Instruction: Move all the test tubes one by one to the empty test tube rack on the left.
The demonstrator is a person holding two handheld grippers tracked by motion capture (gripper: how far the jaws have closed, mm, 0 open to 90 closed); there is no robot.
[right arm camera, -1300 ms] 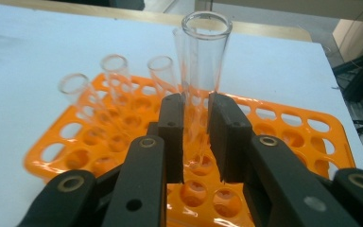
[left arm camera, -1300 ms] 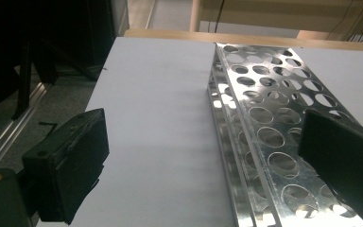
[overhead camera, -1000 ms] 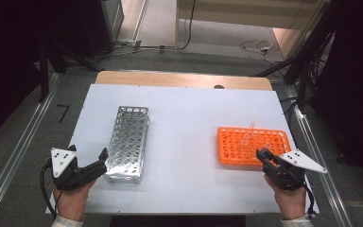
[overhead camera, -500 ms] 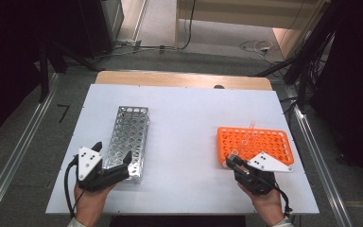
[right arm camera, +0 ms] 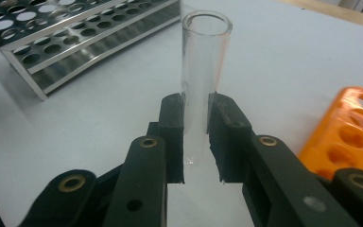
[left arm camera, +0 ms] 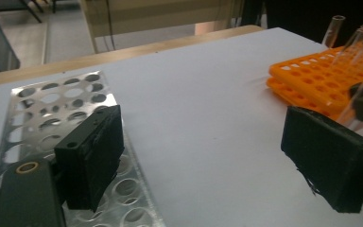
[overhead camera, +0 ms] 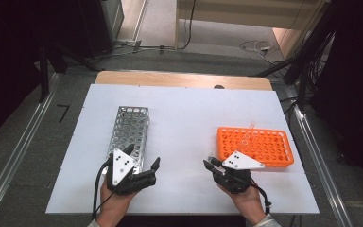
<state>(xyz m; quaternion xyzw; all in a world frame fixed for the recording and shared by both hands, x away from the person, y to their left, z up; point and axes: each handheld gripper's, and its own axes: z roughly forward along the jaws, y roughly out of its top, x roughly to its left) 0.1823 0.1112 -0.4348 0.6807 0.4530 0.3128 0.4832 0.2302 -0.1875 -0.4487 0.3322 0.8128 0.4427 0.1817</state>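
A clear glass test tube (right arm camera: pixel 202 66) stands between the jaws of my right gripper (right arm camera: pixel 196 142), which is shut on it over the white table near the front. In the high view the right gripper (overhead camera: pixel 212 164) sits just left of the orange rack (overhead camera: pixel 264 147), which holds a few more clear tubes (overhead camera: pixel 248 132). My left gripper (overhead camera: pixel 144 161) is open at the near end of the metal rack (overhead camera: pixel 128 127). In the left gripper view one of its jaws hangs over the metal rack (left arm camera: pixel 52 101) and the orange rack (left arm camera: pixel 321 78) lies to the right.
The white table top (overhead camera: pixel 184 113) has bare room between the two racks. A wooden strip (overhead camera: pixel 170 79) runs along its far edge. Metal rails (overhead camera: pixel 312 151) and dark equipment flank the table, and cables lie on the floor behind.
Both hands moved inward toward the table's middle front. The right gripper came away from the orange rack's near edge to its left side, with a clear tube in its jaws.
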